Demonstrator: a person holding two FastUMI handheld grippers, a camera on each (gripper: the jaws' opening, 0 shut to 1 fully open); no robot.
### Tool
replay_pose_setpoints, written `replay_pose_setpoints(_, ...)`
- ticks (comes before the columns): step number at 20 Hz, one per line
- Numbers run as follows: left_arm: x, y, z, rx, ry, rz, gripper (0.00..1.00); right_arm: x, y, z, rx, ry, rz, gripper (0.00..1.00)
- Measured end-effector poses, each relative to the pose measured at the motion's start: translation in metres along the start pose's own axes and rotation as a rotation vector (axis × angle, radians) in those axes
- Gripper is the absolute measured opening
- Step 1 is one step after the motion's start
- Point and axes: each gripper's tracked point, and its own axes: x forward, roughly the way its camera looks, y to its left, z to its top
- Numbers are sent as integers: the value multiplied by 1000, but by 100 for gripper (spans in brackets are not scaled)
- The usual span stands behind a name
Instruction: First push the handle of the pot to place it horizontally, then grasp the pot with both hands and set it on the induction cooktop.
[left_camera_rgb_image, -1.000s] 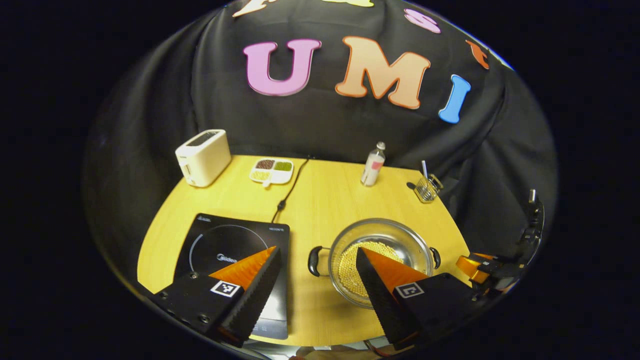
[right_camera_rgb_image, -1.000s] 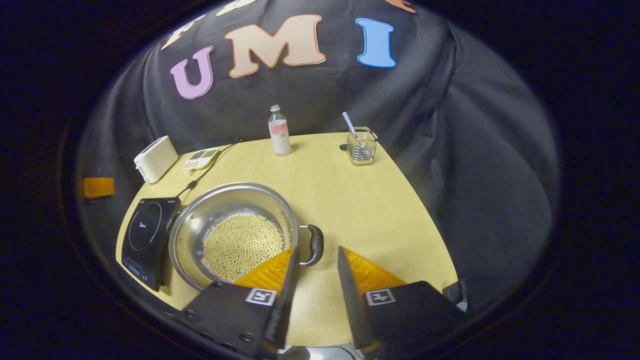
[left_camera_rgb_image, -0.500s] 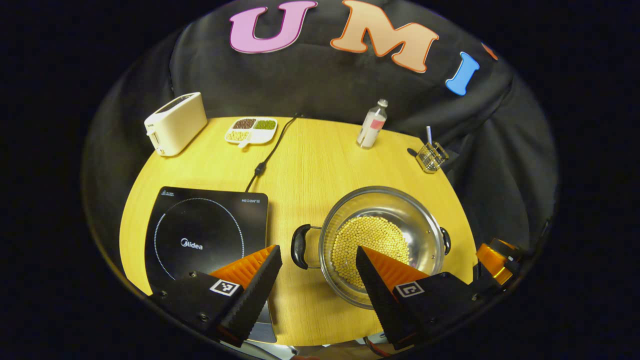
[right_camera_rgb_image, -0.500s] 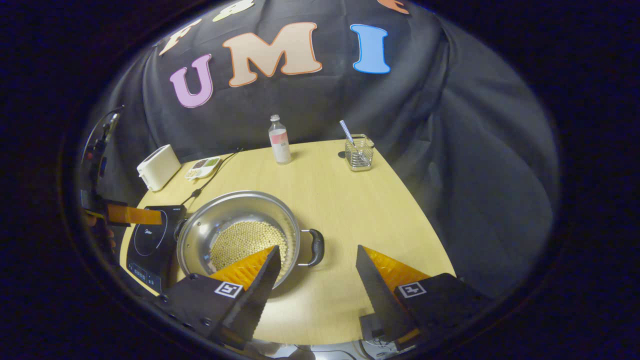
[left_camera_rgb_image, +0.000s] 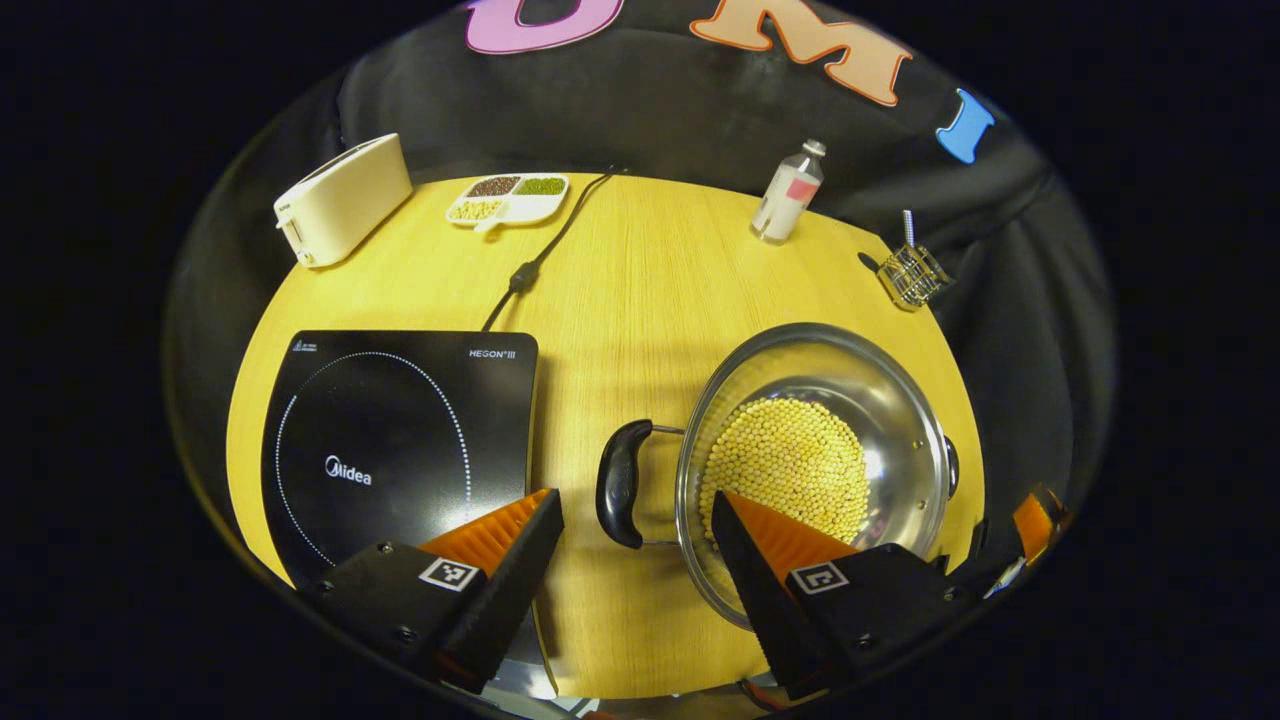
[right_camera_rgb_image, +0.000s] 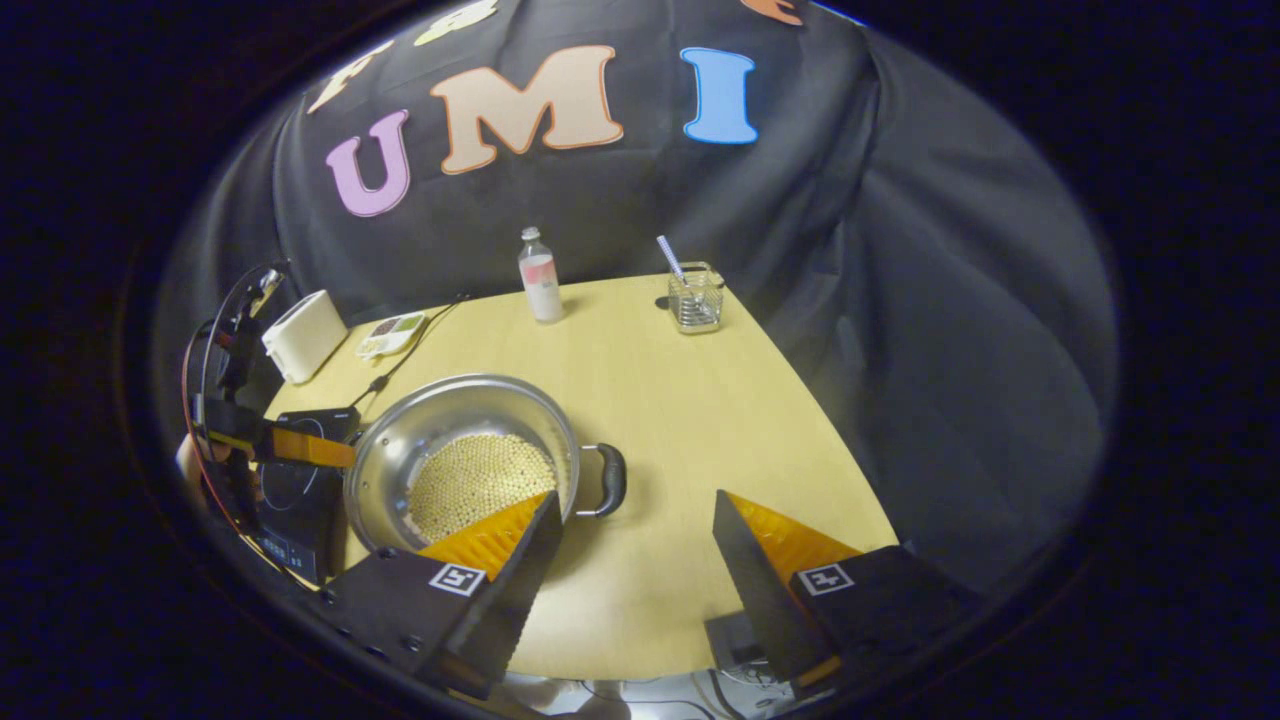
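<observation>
- Pot (left_camera_rgb_image: 815, 455) sits on the desk (left_camera_rgb_image: 640, 300) just right of the cooktop (left_camera_rgb_image: 395, 430), apart from it, beans inside.
- We judge the handle push done: its two handles lie side to side, the near one (left_camera_rgb_image: 622, 483) facing the cooktop.
- Left to do: grip both handles, lift, set the pot on the cooktop.
- Our left tool (left_camera_rgb_image: 635, 560) hangs wide open, empty, straddling the near handle from above.
- Our right tool (right_camera_rgb_image: 635, 560) is wide open too, empty, short of the other handle (right_camera_rgb_image: 608, 480).
- Left gripper view gives us the whole cooktop ring; right gripper view shows the left tool beside the pot's far side.
</observation>
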Motion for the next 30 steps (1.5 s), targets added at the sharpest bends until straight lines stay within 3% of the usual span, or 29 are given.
replay_pose_setpoints(10, 33, 5, -11, 30, 107, 42, 96, 17, 3, -6, -3, 38, 6, 97)
replay_pose_setpoints(13, 37, 0, -18, 23, 130, 26, 87, 31, 11, -5, -4, 65, 24, 97)
replay_pose_setpoints(14, 38, 0, -19, 24, 139, 30, 76, 38, 13, -5, -4, 77, 31, 97)
replay_pose_setpoints(16, 39, 1, -17, 30, 135, 29, 70, 48, 16, -6, -3, 103, 42, 97)
replay_pose_setpoints(30, 40, 2, -17, 24, 135, 17, 67, 124, 44, -29, -9, 329, 116, 96)
